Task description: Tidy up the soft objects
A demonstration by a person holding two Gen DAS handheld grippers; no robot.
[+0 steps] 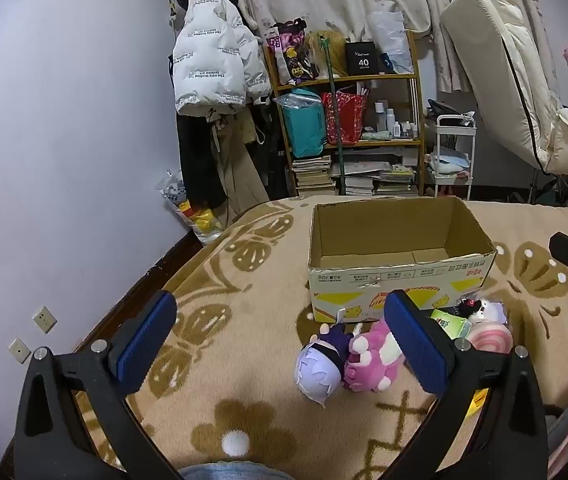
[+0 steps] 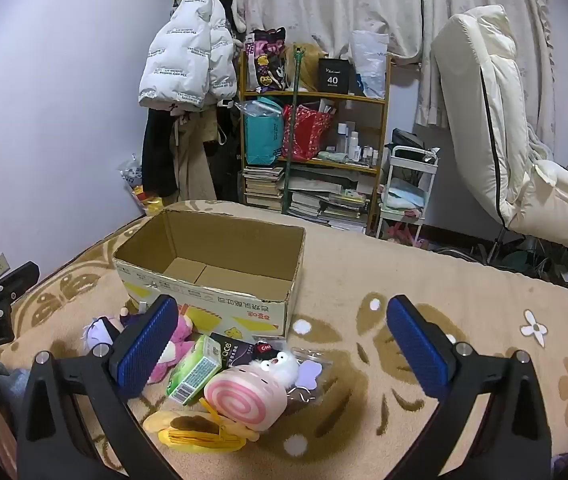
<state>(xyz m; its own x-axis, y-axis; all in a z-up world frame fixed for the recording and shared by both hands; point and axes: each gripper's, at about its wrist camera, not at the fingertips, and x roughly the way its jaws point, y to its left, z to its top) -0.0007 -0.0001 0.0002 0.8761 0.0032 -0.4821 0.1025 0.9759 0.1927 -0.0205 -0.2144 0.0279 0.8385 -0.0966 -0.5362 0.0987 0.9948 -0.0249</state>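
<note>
Right, nothing is packed yet: the cardboard box (image 2: 208, 264) sits empty at the centre of both views, and every soft toy is out on the blanket (image 2: 464, 304) in front of it. Left gripper (image 1: 280, 340) hangs wide open, gripping nothing, with the purple-haired doll (image 1: 318, 372) and pink plush (image 1: 372, 360) low between its fingers, the plush tucked against the right-hand pad. Right gripper (image 2: 282, 344) is equally spread and empty; the pink swirl roll (image 2: 244, 396) and green carton (image 2: 194, 368) lie lower centre, between its fingers, nearer the left-hand pad. Everything remains to be boxed.
</note>
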